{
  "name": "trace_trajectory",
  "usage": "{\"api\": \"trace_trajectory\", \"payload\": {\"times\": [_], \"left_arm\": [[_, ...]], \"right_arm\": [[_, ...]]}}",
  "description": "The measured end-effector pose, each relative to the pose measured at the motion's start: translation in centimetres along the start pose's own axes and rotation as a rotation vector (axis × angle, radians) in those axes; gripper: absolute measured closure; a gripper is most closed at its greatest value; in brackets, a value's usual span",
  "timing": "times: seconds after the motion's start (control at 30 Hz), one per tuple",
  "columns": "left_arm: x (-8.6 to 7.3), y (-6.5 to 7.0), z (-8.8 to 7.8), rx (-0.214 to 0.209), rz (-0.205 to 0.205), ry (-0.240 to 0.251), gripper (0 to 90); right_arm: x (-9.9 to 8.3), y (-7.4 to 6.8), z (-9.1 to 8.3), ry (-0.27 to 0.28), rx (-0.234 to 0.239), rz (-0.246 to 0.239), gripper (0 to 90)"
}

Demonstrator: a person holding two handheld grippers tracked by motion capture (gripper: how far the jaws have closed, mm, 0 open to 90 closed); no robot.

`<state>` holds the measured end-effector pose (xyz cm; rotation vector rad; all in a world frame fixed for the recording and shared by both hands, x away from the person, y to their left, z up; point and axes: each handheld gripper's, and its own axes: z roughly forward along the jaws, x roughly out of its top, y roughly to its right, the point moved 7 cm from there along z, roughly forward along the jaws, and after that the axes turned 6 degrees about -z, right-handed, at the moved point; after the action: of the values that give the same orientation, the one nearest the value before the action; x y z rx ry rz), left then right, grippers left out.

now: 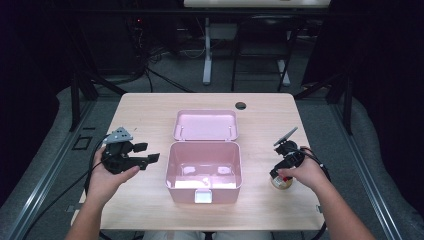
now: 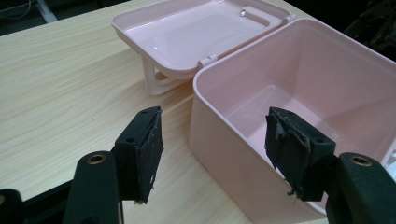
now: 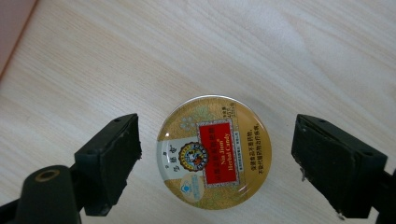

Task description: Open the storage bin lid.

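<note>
- Right gripper [image 3: 217, 161] jaws spread wide, touching nothing.
- Round candy tin [image 3: 214, 151] lies flat on the table [image 3: 280, 46], between them.
- Left gripper [image 2: 215, 154] jaws spread, empty, beside the pink box [image 2: 219, 140].

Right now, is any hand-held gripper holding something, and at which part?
Nothing is held. The right hand-held gripper is open around the round tin, pads apart from its rim. The left hand-held gripper is open beside the pink box.

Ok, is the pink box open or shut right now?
Open. The pink box has its lid swung back flat behind it, and the bare inside shows from above.
</note>
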<state>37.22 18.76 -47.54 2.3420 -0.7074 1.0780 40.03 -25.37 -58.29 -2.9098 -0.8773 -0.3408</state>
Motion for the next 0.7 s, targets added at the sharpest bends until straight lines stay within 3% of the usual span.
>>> {"api": "trace_trajectory", "payload": {"times": [0.13, 0.57, 0.63, 0.7], "left_arm": [[-0.1, 0.0, 0.1, -0.001, 0.002, -0.006, 36.5], [-0.2, -0.1, 0.3, 0.000, 0.001, -0.013, 36.5], [-0.2, -0.1, 0.3, 0.000, 0.002, -0.011, 36.5], [-0.2, 0.0, 0.4, -0.001, 0.002, -0.014, 36.5]], "right_arm": [[-0.3, 0.1, 0.5, -0.010, 0.003, -0.013, 15.4], [-0.7, -0.2, 1.8, -0.043, 0.008, 0.009, 15.1], [-0.8, -0.1, 2.1, -0.048, 0.004, -0.010, 15.0], [-0.9, -0.2, 2.2, -0.054, 0.004, 0.010, 15.0]]}}
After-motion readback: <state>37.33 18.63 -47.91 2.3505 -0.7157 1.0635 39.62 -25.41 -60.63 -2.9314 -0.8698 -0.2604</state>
